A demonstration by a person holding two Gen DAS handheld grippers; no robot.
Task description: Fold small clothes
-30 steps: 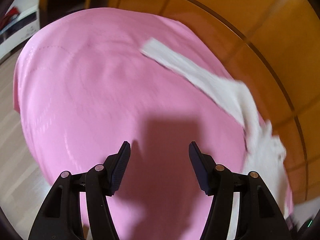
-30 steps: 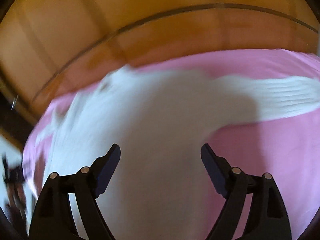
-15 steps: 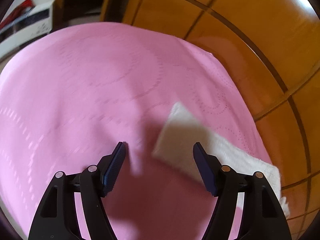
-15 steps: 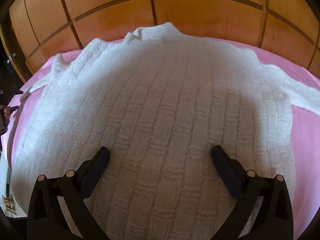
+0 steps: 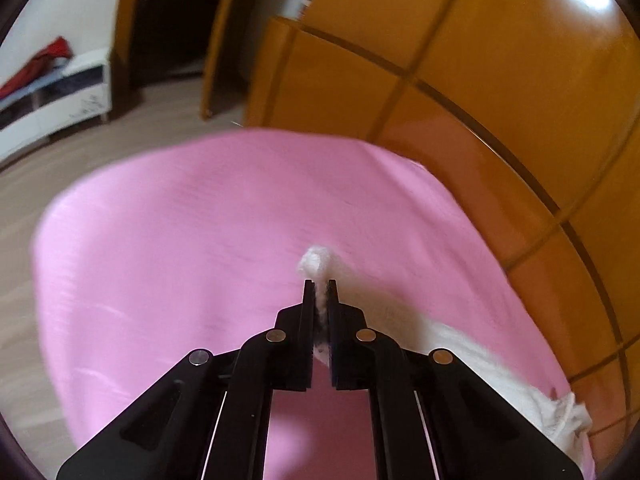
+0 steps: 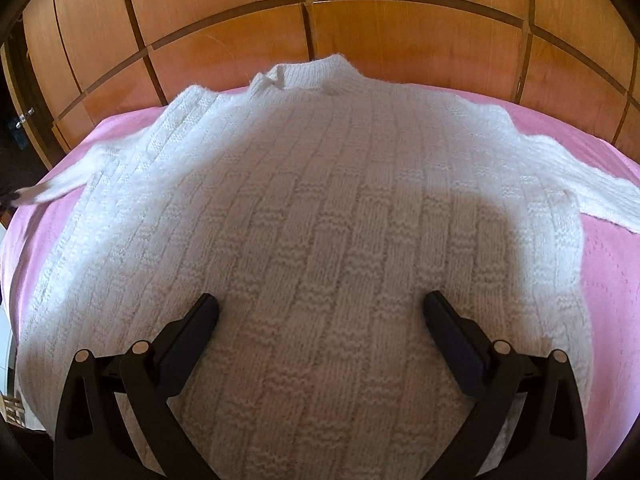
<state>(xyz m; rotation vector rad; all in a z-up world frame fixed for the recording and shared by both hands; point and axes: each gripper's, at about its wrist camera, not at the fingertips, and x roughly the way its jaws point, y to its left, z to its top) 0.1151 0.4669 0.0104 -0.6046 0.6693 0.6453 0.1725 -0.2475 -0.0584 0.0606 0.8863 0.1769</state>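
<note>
A white knitted sweater lies flat on a pink sheet, collar toward the wooden headboard, both sleeves spread sideways. My right gripper is open and empty, hovering over the sweater's lower body. My left gripper is shut on the end of the sweater's sleeve; the sleeve trails back to the right across the pink sheet. In the right wrist view the left gripper's tip shows at the far left edge, at that sleeve's end.
A wooden panelled headboard stands behind the bed; it also shows in the left wrist view. Beyond the bed's far edge are wooden floor, a white shelf unit and a dark doorway.
My left gripper has closed on the sleeve's end and lifted, tilting up toward the room. My right gripper has stayed open over the sweater's body, barely moving.
</note>
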